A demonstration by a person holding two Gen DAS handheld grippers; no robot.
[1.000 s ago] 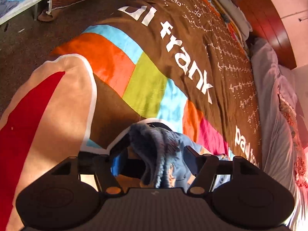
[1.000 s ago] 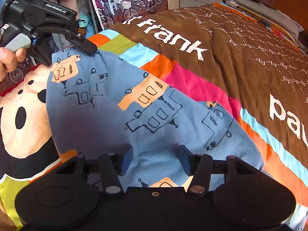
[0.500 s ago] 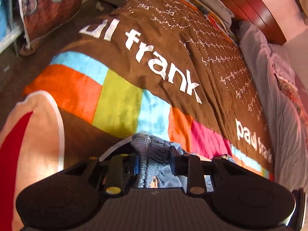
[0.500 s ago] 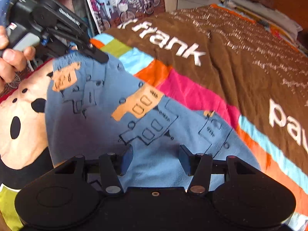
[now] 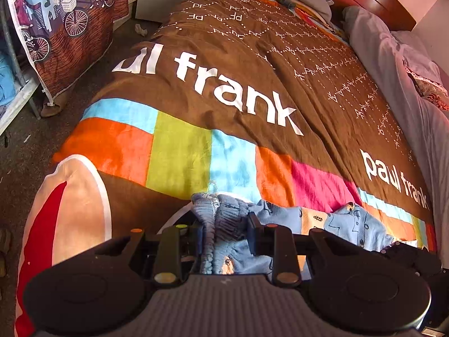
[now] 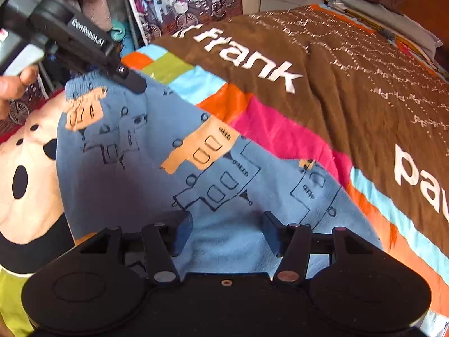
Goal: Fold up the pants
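While pinched, pants [image 5: 224, 224] within left gripper [image 5: 223, 236]

Left gripper [image 5: 224, 231] at 6 o'clock, fingers [image 5: 254, 231] closed on the bunched elastic waistband of the blue pants [image 5: 345, 224]. Rest of pants trails to 4 o'clock, crumpled on the blanket [image 5: 224, 84]. Blanket brown with white "frank" lettering and coloured blocks, covers the bed. Floor [image 5: 16, 154] at 9 o'clock. Bicycle-print cloth [image 5: 67, 19] hangs at 10 o'clock.
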